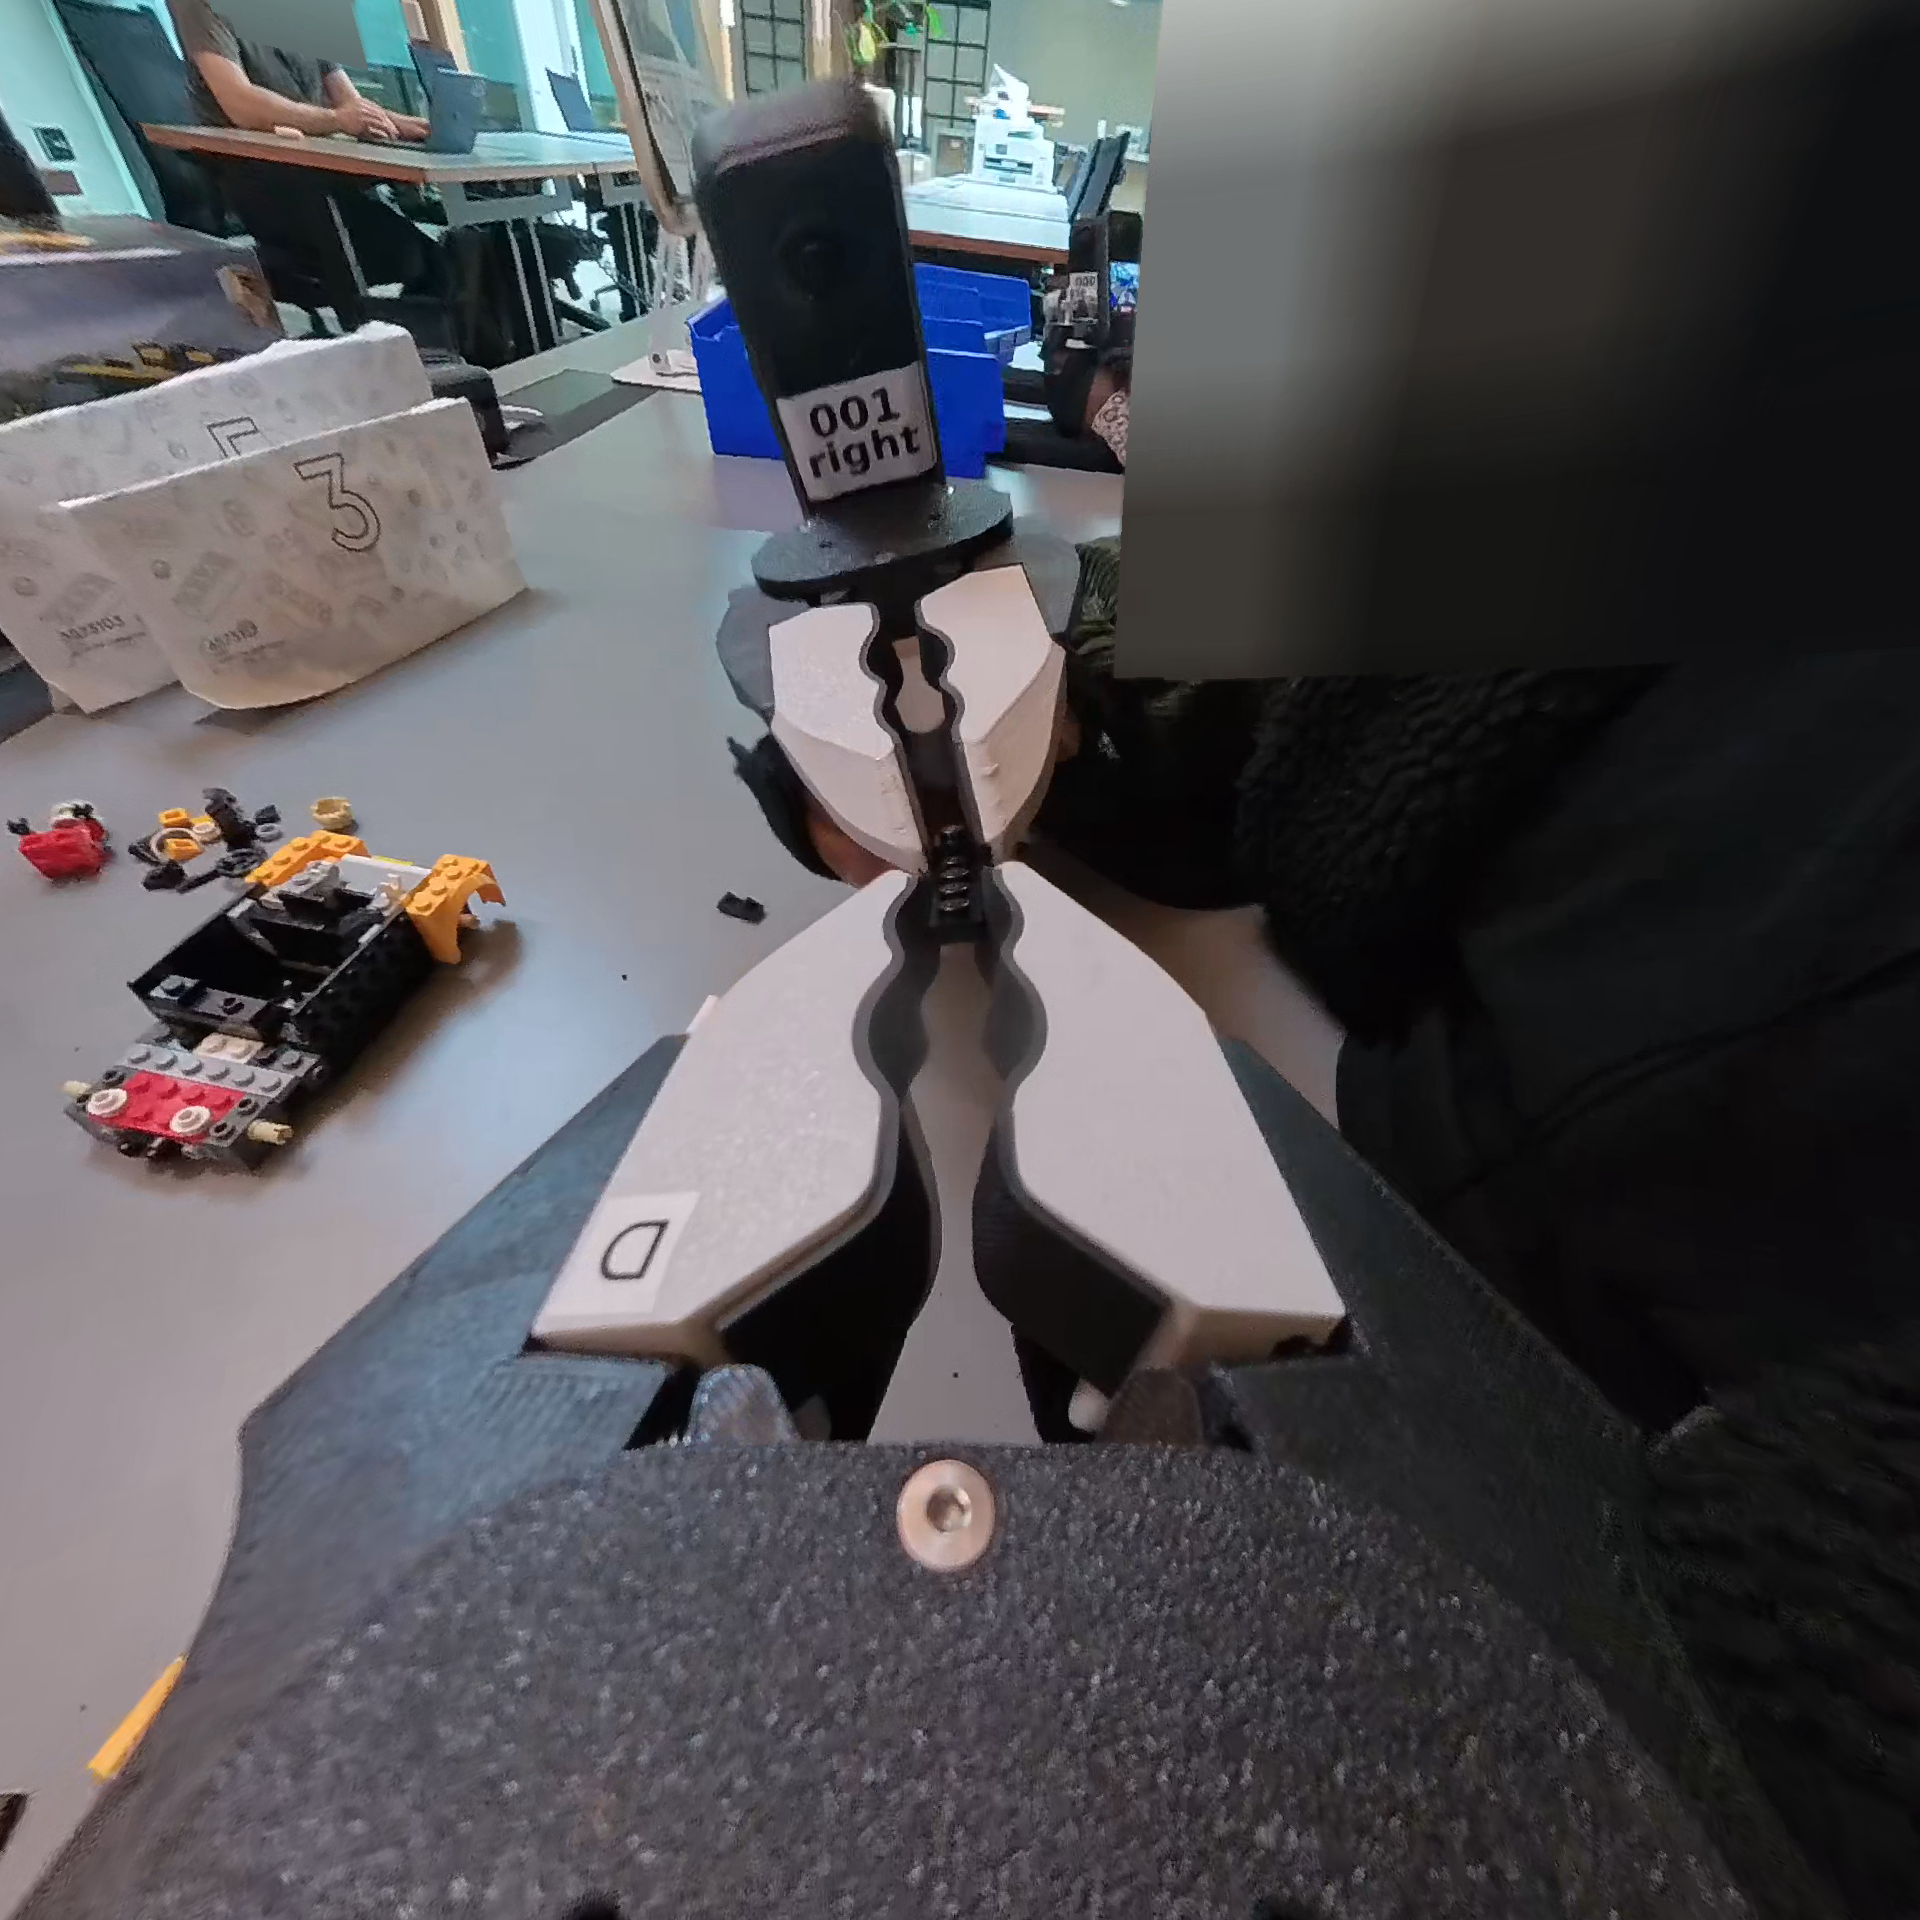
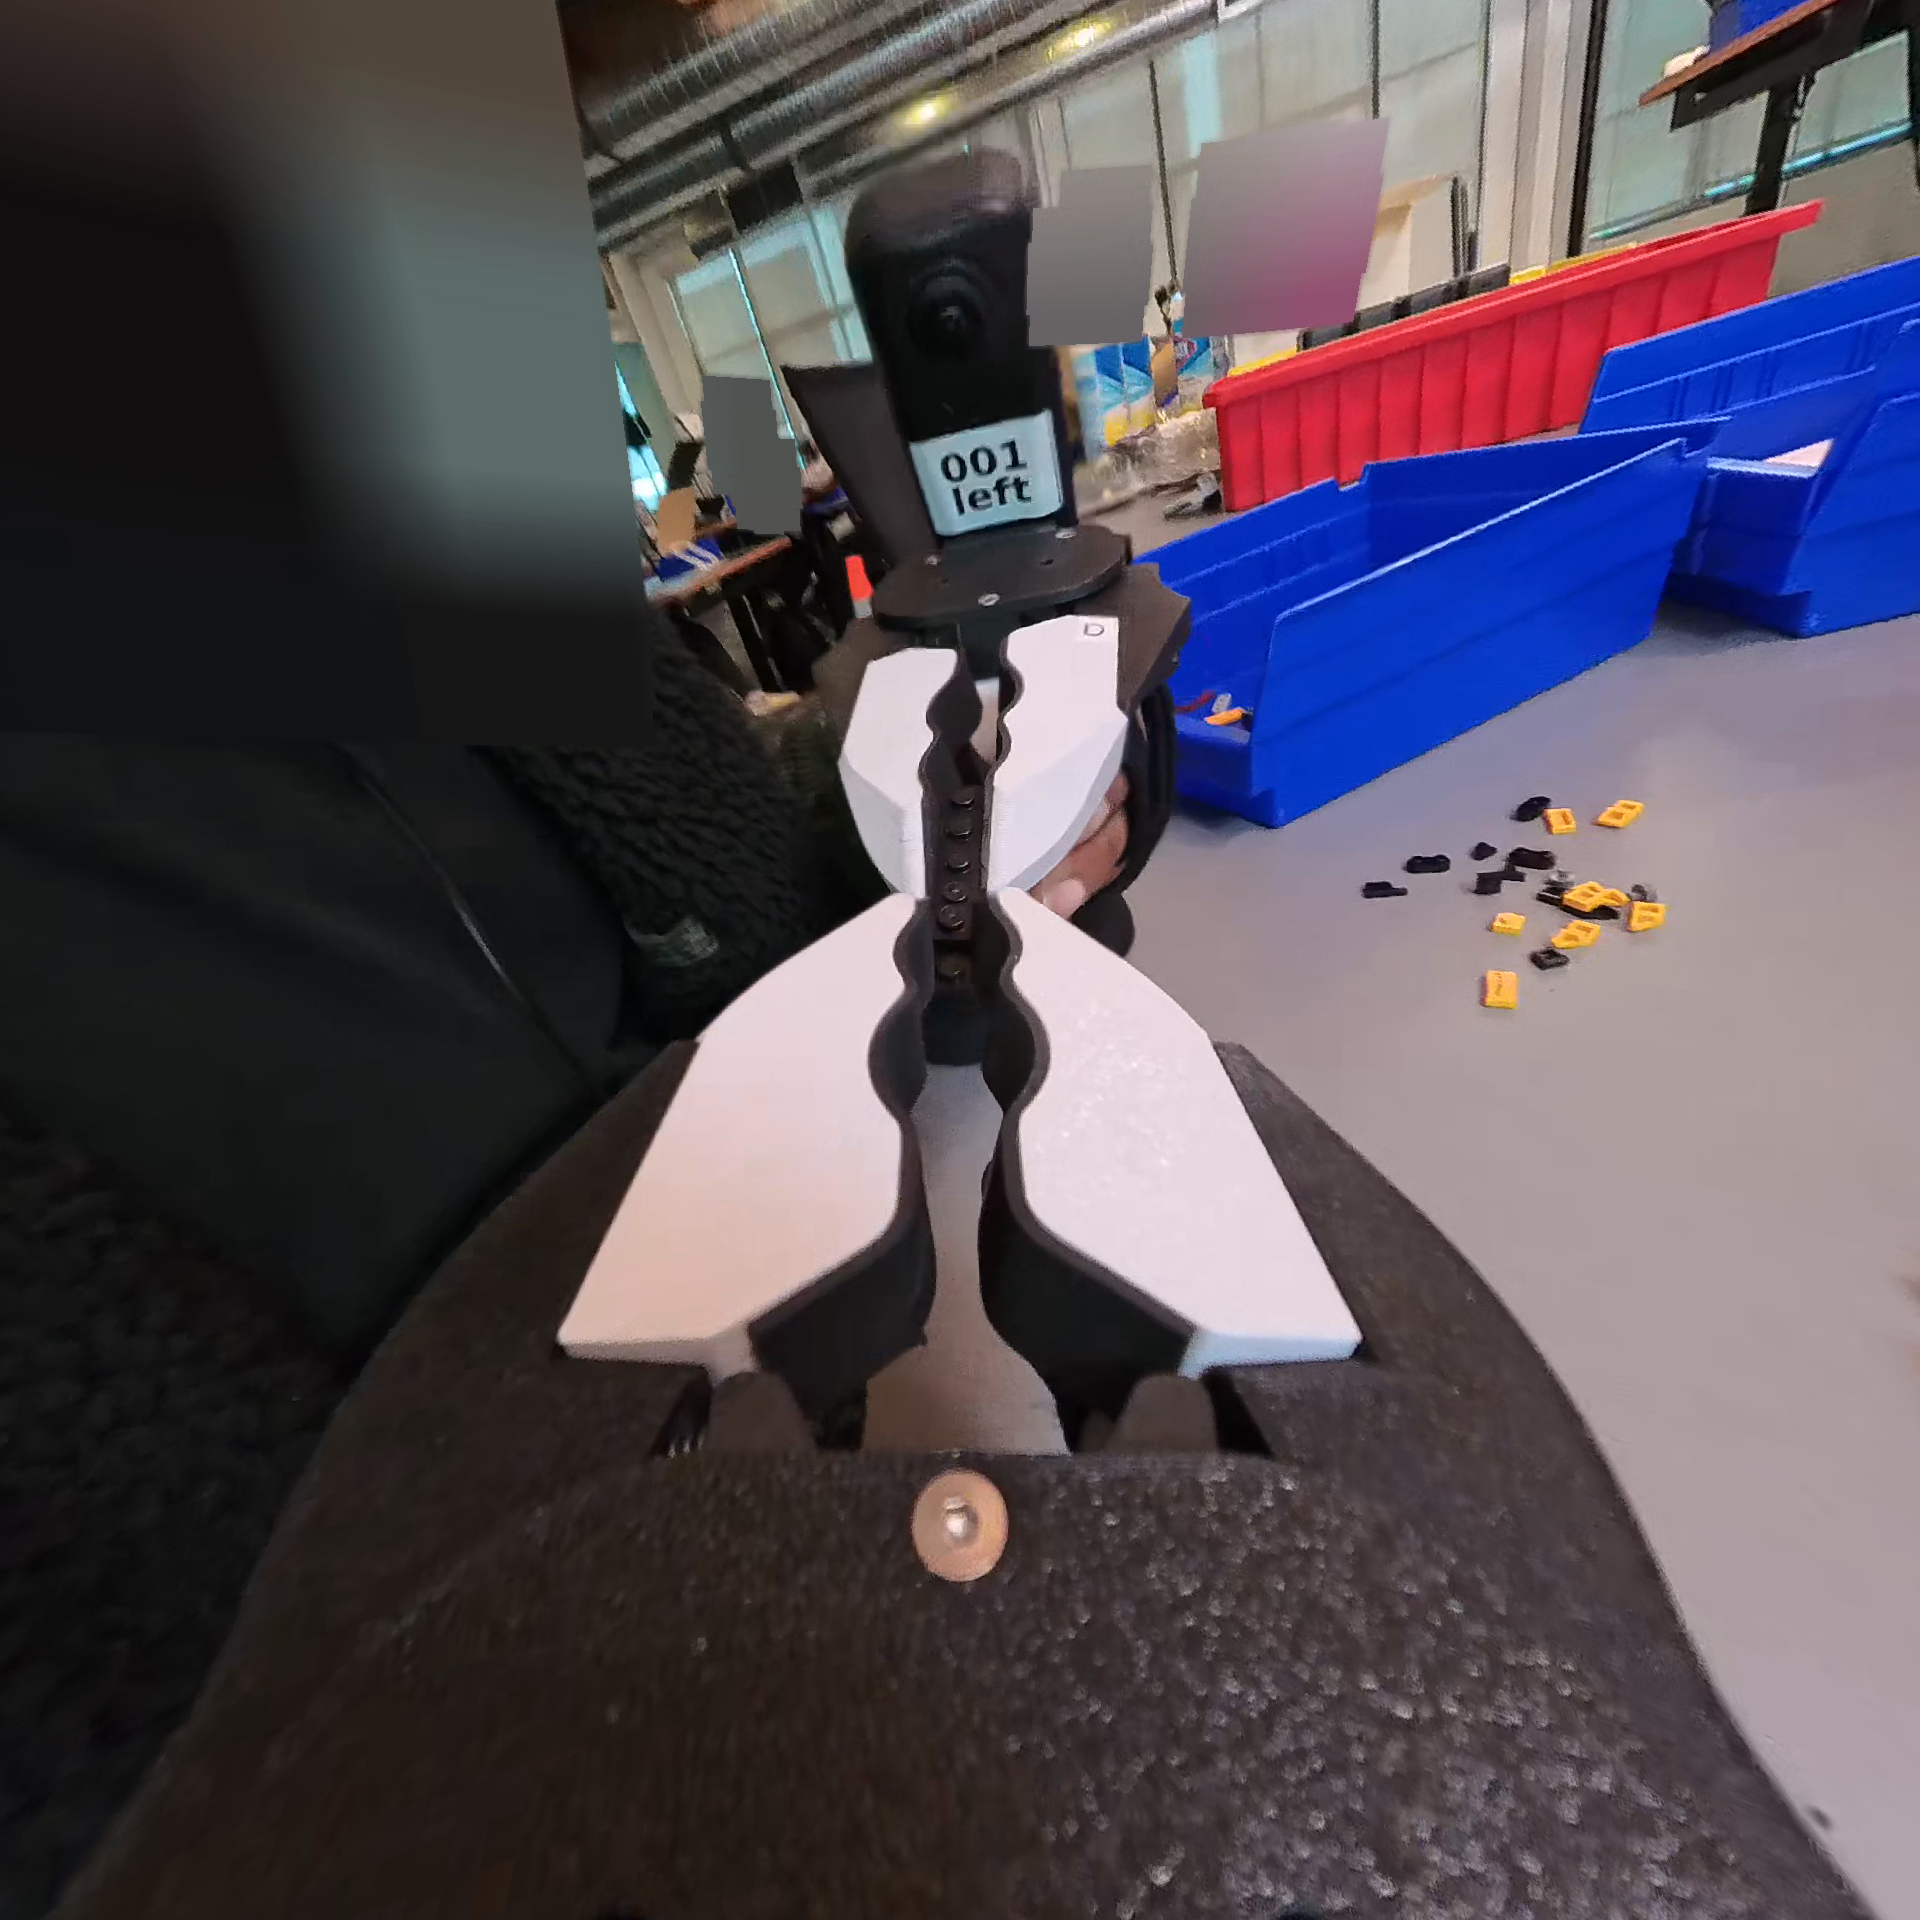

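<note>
We note the two hand-held grippers meeting tip to tip above the grey table [image 1: 582, 727], facing each other, with one narrow black studded plate [image 1: 951, 878] bridging the tips. The left gripper [image 1: 951, 909] is closed on the near end of the plate in its own view; its fingers [image 1: 831, 1039] press the plate's long edges. The right gripper [image 2: 951, 940] is likewise closed on the opposite end, studs showing in a single row between its pads. The plate's long axis runs straight along both grippers' finger lines, so each gripper has the piece directly ahead of it, at its fingertips; neither is nearer than the other. From the left wrist view, a partly built brick car [image 1: 281, 987] in black, orange and red sits on the table to the left, well apart from the tips, with small loose pieces [image 1: 156, 836] beyond it and a lone black piece [image 1: 740, 906] near the grippers. From the right wrist view, scattered orange and black small parts [image 2: 1558, 899] lie off to the right, with blue bins [image 2: 1455, 623] and a red bin [image 2: 1507, 353] behind.
</note>
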Tool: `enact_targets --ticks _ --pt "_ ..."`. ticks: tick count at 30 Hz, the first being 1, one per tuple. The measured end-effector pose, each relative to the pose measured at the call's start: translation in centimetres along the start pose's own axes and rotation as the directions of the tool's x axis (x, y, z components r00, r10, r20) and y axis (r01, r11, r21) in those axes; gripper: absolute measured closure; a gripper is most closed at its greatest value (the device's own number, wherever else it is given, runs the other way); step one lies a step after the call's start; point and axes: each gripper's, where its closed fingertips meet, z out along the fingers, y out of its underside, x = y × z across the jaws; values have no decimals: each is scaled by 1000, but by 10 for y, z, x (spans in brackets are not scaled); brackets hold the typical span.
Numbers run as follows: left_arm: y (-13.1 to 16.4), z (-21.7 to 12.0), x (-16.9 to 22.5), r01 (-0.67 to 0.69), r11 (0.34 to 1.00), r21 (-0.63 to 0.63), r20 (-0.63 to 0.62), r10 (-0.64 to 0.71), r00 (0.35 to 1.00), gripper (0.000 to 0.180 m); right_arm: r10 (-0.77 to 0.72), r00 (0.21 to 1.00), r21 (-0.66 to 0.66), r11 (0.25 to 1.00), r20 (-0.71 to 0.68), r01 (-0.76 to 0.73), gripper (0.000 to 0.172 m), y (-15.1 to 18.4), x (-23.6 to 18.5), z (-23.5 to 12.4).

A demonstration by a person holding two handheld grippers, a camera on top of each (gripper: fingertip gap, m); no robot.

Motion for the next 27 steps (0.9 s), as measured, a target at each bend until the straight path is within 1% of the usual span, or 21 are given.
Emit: enact_targets --ticks 5,6,7,8,9,10,12,13,15,16,17,18,20,22,25,27 --pt "2 2 -5 -48 998 -35 60 50 997 172 94 995 70 993 31 -96 165 -5 5 -4" --pt "11 5 -5 -51 995 -84 62 56 996 172 110 994 97 989 27 -113 165 -9 6 -5" --pt "23 10 0 -75 986 -146 26 80 996 175 127 992 160 979 24 -130 172 -19 10 -10" --pt "44 17 4 -85 967 -239 6 88 996 175 163 986 258 952 32 -166 172 -34 17 -23" --pt "58 22 8 -92 952 -293 -17 92 996 175 168 986 304 939 3 -161 172 -42 26 -36" --pt "60 24 6 -95 950 -298 -11 96 995 174 146 988 294 948 -53 -124 172 -41 31 -42" --pt "51 21 -5 -34 967 -252 15 39 999 173 96 991 202 977 -95 -75 172 -30 28 -37" --pt "50 19 -10 -16 970 -243 30 24 999 173 42 989 141 990 -138 -23 172 -24 29 -35" --pt "50 16 -16 -20 969 -246 64 37 997 173 -59 987 -1 998 -146 59 172 -12 26 -31" --pt "51 15 -18 -14 968 -250 71 33 997 173 -106 982 -93 991 -154 92 171 -1 27 -30" --pt "51 15 -19 -12 968 -252 77 32 997 173 -146 976 -178 977 -162 116 158 10 29 -29" --pt "52 15 -20 -21 965 -262 82 44 996 173 -166 973 -225 966 -159 128 155 17 28 -27" --pt "54 16 -20 -41 959 -280 87 68 994 172 -198 970 -296 943 -141 150 149 27 23 -21" --pt "53 16 -18 -52 959 -279 83 78 994 172 -219 964 -359 921 -149 153 150 37 25 -17" --pt "50 16 -17 -53 965 -258 78 75 994 172 -210 967 -384 912 -145 140 162 46 25 -13" --pt "43 14 -16 -40 976 -216 71 57 996 173 -214 967 -360 920 -136 153 164 44 24 -10"
